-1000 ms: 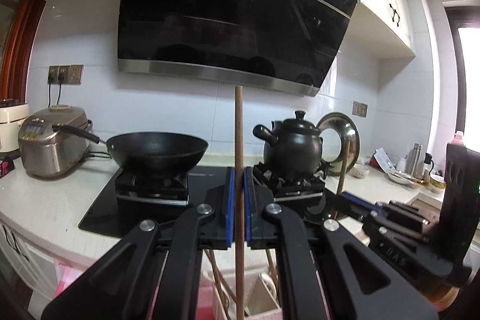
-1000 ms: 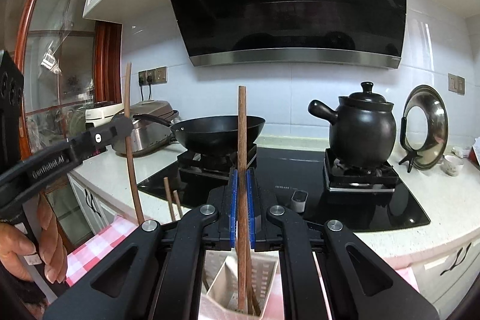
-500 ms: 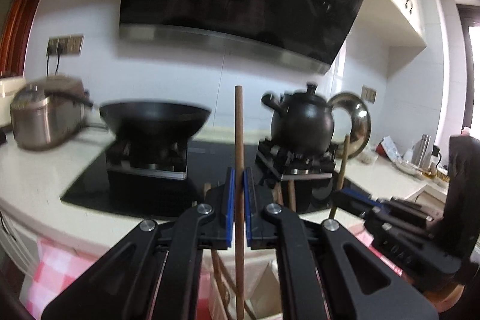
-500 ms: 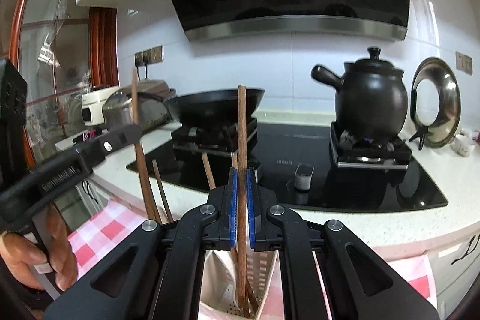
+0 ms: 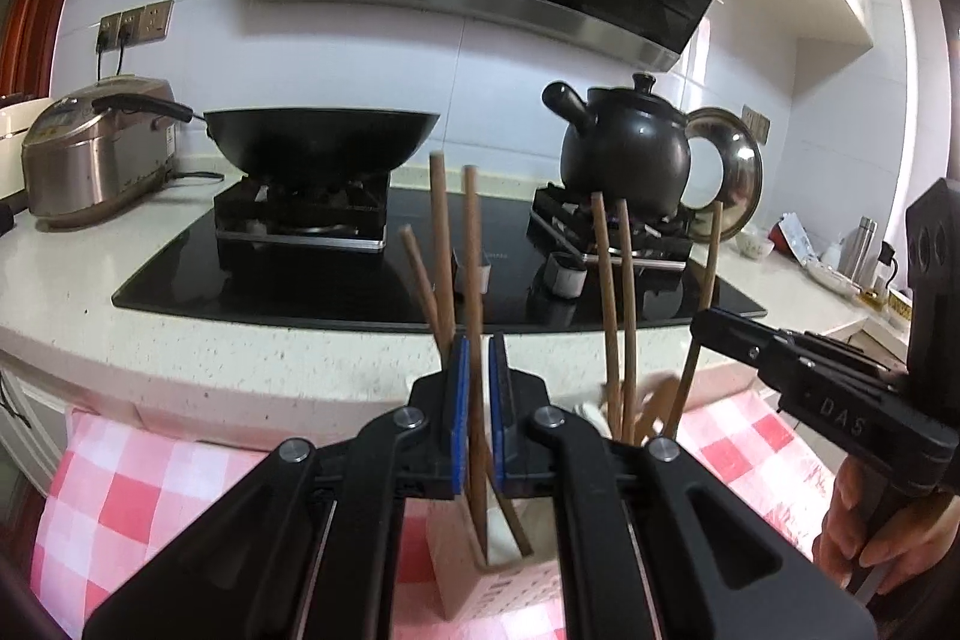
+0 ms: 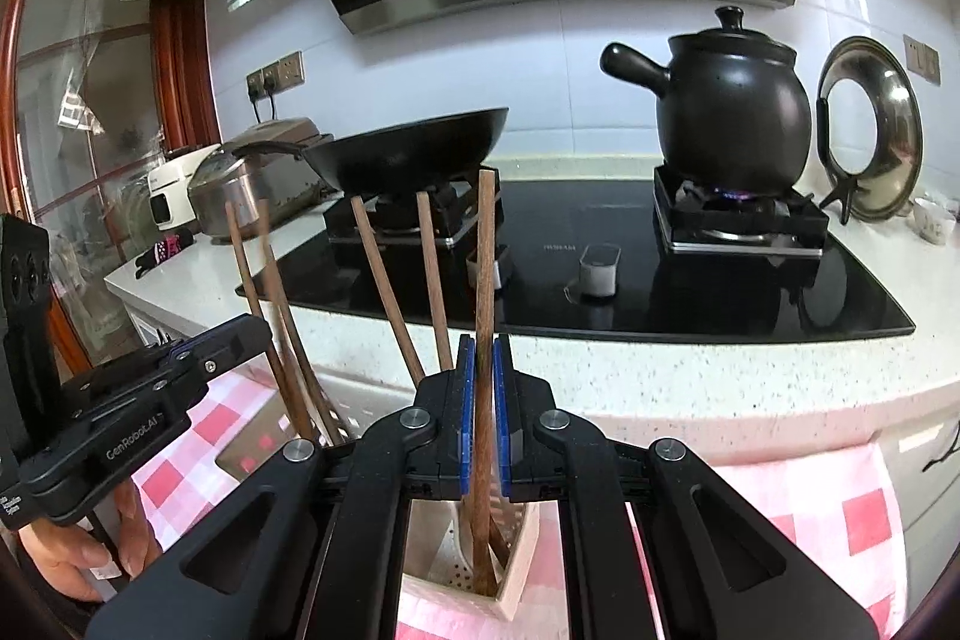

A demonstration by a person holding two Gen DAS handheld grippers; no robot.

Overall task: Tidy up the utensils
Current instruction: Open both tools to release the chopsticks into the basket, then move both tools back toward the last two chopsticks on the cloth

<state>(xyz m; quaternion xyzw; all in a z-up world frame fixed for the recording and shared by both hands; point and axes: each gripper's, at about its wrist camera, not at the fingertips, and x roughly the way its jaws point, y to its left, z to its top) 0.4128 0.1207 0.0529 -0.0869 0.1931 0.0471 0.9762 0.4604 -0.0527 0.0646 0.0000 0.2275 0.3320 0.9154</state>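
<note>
In the left wrist view my left gripper (image 5: 474, 361) is shut on a brown wooden chopstick (image 5: 471, 244) that stands upright. Its lower end reaches into the pale utensil holder (image 5: 501, 589) below. Other chopsticks (image 5: 609, 292) lean in the holder. My right gripper (image 5: 705, 322) comes in from the right with its own chopstick. In the right wrist view the right gripper (image 6: 485, 361) is shut on a darker chopstick (image 6: 485, 250) whose tip sits inside the holder (image 6: 522, 550). The left gripper (image 6: 240, 334) shows at the left, a hand (image 6: 78, 562) beneath it.
The holder stands on a red-and-white checked cloth (image 5: 150, 490) in front of the counter edge (image 5: 240, 358). On the black hob are a wok (image 5: 318, 139) and a black clay pot (image 6: 726, 112) over a lit burner. A rice cooker (image 5: 90, 154) stands left, a steel lid (image 6: 870, 130) right.
Both grippers have sunk and tipped downward with their chopsticks still held. The holder, the checked cloth and the other chopsticks have come further into view, and the held chopsticks now reach into the holder.
</note>
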